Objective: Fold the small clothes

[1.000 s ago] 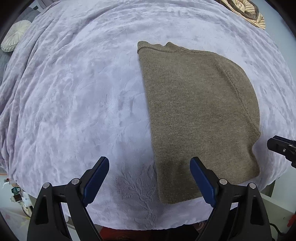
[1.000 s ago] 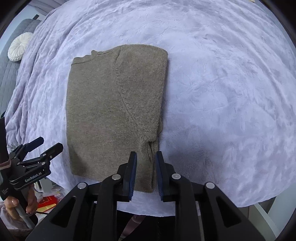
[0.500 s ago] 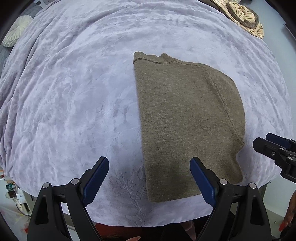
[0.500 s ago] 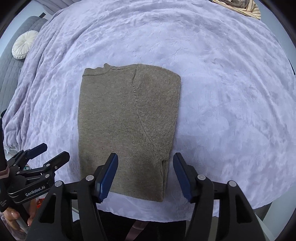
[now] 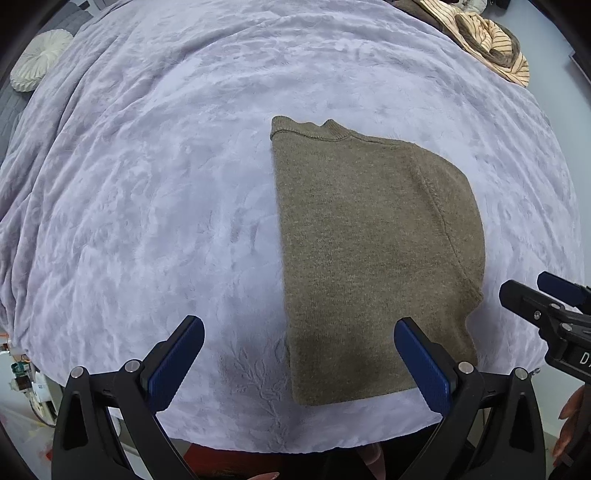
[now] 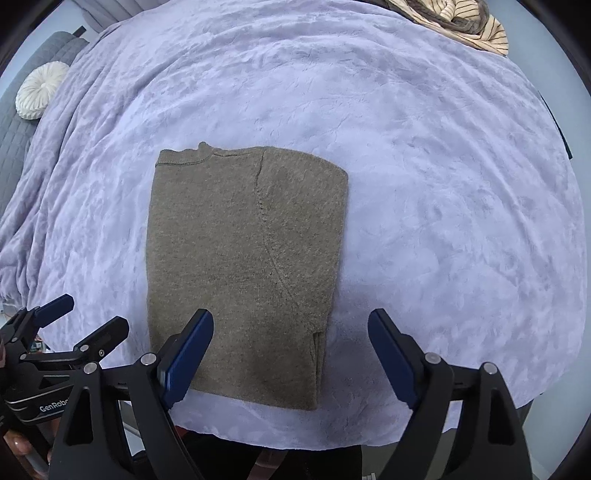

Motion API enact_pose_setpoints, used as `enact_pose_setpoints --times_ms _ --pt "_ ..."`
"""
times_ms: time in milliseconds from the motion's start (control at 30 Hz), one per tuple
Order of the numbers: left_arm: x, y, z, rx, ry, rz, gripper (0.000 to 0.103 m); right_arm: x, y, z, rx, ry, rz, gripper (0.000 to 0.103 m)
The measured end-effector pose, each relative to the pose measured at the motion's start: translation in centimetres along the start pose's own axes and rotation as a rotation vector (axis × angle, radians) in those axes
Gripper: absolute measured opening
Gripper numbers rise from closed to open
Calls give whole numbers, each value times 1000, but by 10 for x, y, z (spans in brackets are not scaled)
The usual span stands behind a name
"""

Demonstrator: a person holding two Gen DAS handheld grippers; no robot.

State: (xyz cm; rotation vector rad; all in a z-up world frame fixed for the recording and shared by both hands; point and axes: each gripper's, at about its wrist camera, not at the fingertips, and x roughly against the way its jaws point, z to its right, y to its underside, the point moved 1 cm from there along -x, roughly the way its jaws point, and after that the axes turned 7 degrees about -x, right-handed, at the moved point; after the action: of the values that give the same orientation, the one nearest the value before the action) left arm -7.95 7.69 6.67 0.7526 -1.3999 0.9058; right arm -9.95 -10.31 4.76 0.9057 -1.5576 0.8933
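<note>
An olive-brown knit sweater (image 5: 373, 254) (image 6: 243, 258) lies folded lengthwise into a narrow rectangle on a lilac plush blanket (image 5: 147, 221) (image 6: 443, 184), collar at the far end. My left gripper (image 5: 299, 354) hangs open above the sweater's near left corner, nothing between its blue pads. My right gripper (image 6: 290, 354) hovers over the near right edge; its jaws are opening and hold nothing. Each gripper also shows at the edge of the other's view, the right gripper (image 5: 546, 306) and the left gripper (image 6: 70, 325).
A striped tan garment (image 5: 487, 40) (image 6: 461, 22) lies bunched at the far right of the bed. A round white cushion (image 5: 38, 59) (image 6: 38, 90) sits far left on a grey sofa. The blanket's near edge (image 5: 295, 439) drops off just below the sweater.
The right gripper, nearly shut at the sweater's near edge a second ago, has spread its jaws wide and let go. Both grippers have risen a little, so the sweater looks smaller.
</note>
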Motion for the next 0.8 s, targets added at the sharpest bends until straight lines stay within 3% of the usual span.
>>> enact_pose_setpoints --times_ms 233,800 --pt "5 -2 1 -3 -22 22 103 0 0 -1 -5 43 -2 88" --pt "2 2 8 -14 -35 -5 103 1 1 5 -28 54 -5 88"
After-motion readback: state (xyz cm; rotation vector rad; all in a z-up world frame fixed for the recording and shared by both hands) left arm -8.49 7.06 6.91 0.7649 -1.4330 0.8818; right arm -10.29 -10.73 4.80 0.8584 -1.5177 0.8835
